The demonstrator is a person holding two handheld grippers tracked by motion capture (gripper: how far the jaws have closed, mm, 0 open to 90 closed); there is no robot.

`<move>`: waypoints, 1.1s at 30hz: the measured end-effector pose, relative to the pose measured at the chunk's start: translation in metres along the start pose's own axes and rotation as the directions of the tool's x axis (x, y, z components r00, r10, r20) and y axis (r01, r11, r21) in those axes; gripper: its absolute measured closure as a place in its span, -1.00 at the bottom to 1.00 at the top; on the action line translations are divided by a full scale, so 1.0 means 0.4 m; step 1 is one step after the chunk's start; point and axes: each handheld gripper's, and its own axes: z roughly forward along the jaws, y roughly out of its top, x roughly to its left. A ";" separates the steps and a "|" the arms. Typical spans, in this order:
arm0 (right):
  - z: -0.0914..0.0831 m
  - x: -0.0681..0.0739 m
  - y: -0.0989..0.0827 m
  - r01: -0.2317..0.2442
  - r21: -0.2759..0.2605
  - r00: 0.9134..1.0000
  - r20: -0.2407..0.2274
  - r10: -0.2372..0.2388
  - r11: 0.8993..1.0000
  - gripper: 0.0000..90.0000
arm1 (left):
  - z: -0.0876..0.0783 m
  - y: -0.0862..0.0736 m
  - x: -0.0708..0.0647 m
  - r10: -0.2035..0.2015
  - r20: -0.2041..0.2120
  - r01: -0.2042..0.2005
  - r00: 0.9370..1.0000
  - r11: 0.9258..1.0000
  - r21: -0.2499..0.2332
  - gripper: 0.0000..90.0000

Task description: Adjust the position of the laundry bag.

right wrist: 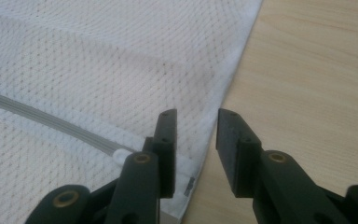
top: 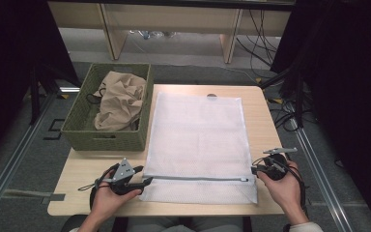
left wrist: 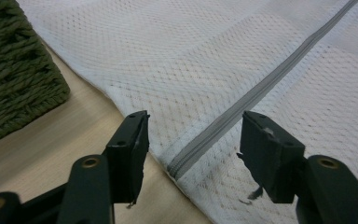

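Both jaws stand open and empty, left gripper (top: 147,182) and right gripper (top: 255,169) bracketing the mesh bag's (top: 198,140) zipper (top: 198,178) ends, likely ready to unzip it.

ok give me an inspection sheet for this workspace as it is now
surface: light wooden table, bare at its edges
job's things: white mesh laundry bag lying flat, grey zipper across its near end
clutter: green woven basket at the table's left, holding crumpled tan cloth
grippers: left gripper open, astride the zipper's end; right gripper open over the bag's edge
cables: one trails from each gripper; more on the floor behind
surroundings: wooden furniture legs, dark curtains
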 end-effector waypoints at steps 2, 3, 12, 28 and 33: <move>0.001 0.001 0.000 0.003 0.006 1.000 0.007 -0.003 1.000 0.61 | 0.000 0.000 -0.001 -0.016 -0.008 0.016 1.000 1.000 -0.014 -0.02; 0.001 0.001 0.000 0.003 0.006 1.000 0.007 -0.003 1.000 0.61 | 0.000 0.000 -0.001 -0.016 -0.008 0.016 1.000 1.000 -0.014 0.00; 0.020 0.004 0.009 0.009 0.033 1.000 -0.016 -0.008 0.999 0.75 | -0.002 -0.004 -0.012 -0.022 -0.020 0.022 1.000 1.000 0.009 0.30; 0.092 0.018 0.060 0.095 0.121 0.995 0.010 -0.097 0.988 1.00 | 0.042 0.016 -0.042 0.022 0.053 -0.031 0.998 0.982 0.189 0.82; 0.119 0.010 0.077 0.084 0.169 0.995 0.036 -0.091 0.982 1.00 | 0.043 0.020 -0.043 0.020 0.050 -0.030 0.999 0.979 0.200 0.81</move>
